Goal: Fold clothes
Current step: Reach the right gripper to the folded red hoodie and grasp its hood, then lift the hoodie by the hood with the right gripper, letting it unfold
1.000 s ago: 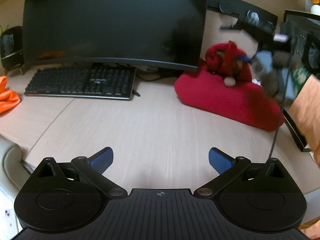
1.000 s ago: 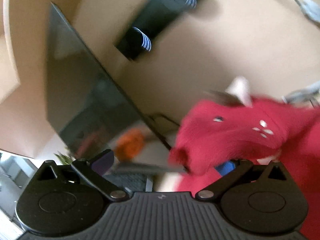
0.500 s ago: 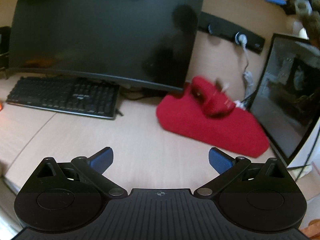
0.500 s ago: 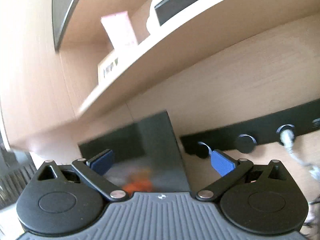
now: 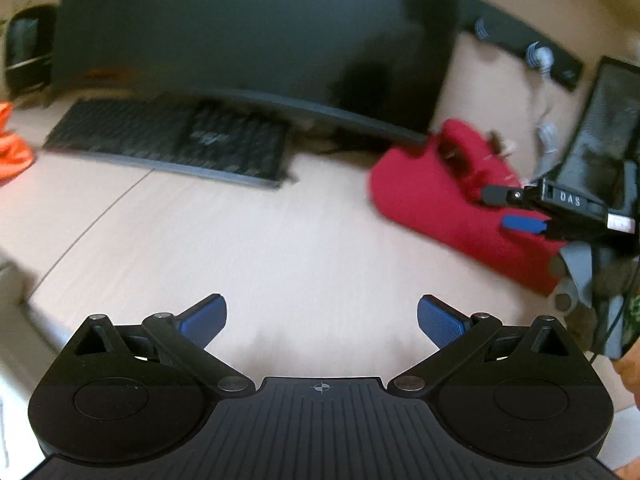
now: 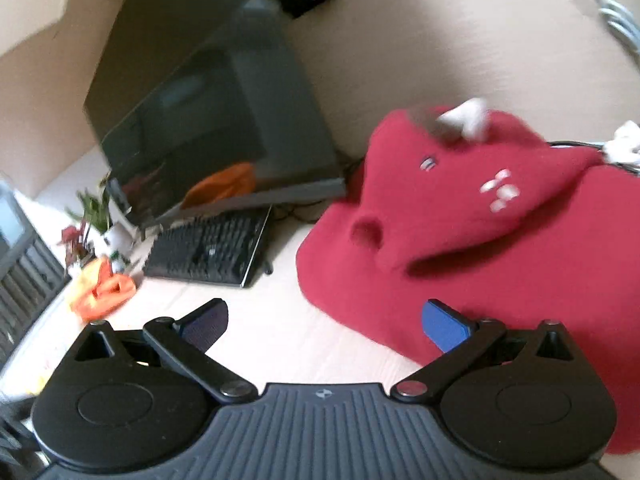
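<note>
The red garment [image 6: 460,240] lies bunched at two o'clock on the desk [image 5: 260,248] beside the monitor [image 5: 240,40], with the right gripper [image 6: 324,320] spread wide just over its near edge, probably lining up a pinch, while the left gripper [image 5: 322,320] waits wide apart, empty.

Left gripper [image 5: 322,316] over bare bench [image 5: 240,248], fingers spread, empty. Red garment [image 5: 432,196] heaped toward far right corner, beside monitor [image 5: 248,40]. Right gripper [image 5: 520,210] above garment's right end. Keyboard [image 5: 168,140] along far edge.
</note>
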### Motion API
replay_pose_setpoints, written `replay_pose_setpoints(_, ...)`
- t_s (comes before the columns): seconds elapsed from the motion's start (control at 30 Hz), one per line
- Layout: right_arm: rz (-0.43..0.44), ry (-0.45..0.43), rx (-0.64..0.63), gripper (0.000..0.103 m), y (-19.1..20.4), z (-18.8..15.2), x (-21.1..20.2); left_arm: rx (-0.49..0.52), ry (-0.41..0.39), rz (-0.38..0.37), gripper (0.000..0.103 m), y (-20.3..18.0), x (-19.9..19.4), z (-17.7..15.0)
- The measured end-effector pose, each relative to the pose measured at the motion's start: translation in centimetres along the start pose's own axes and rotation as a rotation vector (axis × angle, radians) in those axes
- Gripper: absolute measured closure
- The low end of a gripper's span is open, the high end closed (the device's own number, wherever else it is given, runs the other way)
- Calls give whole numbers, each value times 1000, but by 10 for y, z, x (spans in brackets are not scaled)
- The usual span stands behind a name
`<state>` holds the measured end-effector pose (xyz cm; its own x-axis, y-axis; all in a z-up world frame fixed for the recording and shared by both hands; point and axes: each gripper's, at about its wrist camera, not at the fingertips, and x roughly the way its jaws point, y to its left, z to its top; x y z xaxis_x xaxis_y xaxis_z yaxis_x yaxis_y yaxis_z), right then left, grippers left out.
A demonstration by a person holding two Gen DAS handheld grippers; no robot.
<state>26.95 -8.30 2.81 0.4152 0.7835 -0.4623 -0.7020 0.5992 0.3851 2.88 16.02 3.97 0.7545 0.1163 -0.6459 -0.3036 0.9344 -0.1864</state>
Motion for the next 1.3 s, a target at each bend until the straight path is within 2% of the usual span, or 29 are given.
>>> replay_pose_setpoints(0.07, -8, -32, -104, 0, 12, -5, 13, -10, 30, 40, 0, 7, 3, -4)
replay_pose_setpoints(0.17, -61, -125, -155, 0, 18, 2, 18, -32, 53, 83, 0, 17, 3, -8)
replay_pose_setpoints(0.27, -126, -249, -112, 0, 8, 7, 12, -43, 55, 113, 0, 25, 0, -10)
replay_pose_setpoints(0.37, -167, -265, -5, 0, -2, 13, 23, -61, 61, 137, 0, 33, -1, -12)
replay_pose_setpoints(0.47, -122, -288, -11, 0, -4, 23, 28, -80, 80, 146, 0, 42, 0, -16)
replay_pose_setpoints(0.53, -99, -352, 1, 0, -3, 44, 22, -81, 101, 143, 0, 47, 3, -17)
replay_pose_setpoints(0.57, -59, -384, 43, 0, -5, 57, 15, -73, 109, 134, 0, 48, 4, -15)
replay_pose_setpoints(0.63, 40, -464, 132, 0, -9, 84, -13, -49, 112, 112, 0, 52, 5, -10)
replay_pose_setpoints(0.73, 73, -573, 158, 0, -2, 124, -63, -15, 76, 102, 0, 56, -1, 3)
replay_pose_setpoints(0.8, 86, -595, 168, 0, -2, 155, -93, 6, 21, 75, 0, 58, -7, 14)
replay_pose_setpoints(0.9, 112, -576, 182, 0, 3, 199, -126, 46, -80, 18, 0, 54, -15, 24)
replay_pose_setpoints(0.97, 95, -563, 160, 0, 15, 221, -145, 43, -119, -18, 0, 47, -13, 27)
replay_pose_setpoints(1.1, 69, -576, 63, 0, 53, 237, -179, 13, -152, -147, 0, 28, -9, 32)
replay_pose_setpoints(1.2, 60, -589, -24, 0, 91, 245, -204, 98, -198, -243, 0, 11, -13, 36)
replay_pose_setpoints(1.3, 28, -623, -146, 0, 132, 258, -237, 139, -260, -325, 0, -1, -19, 41)
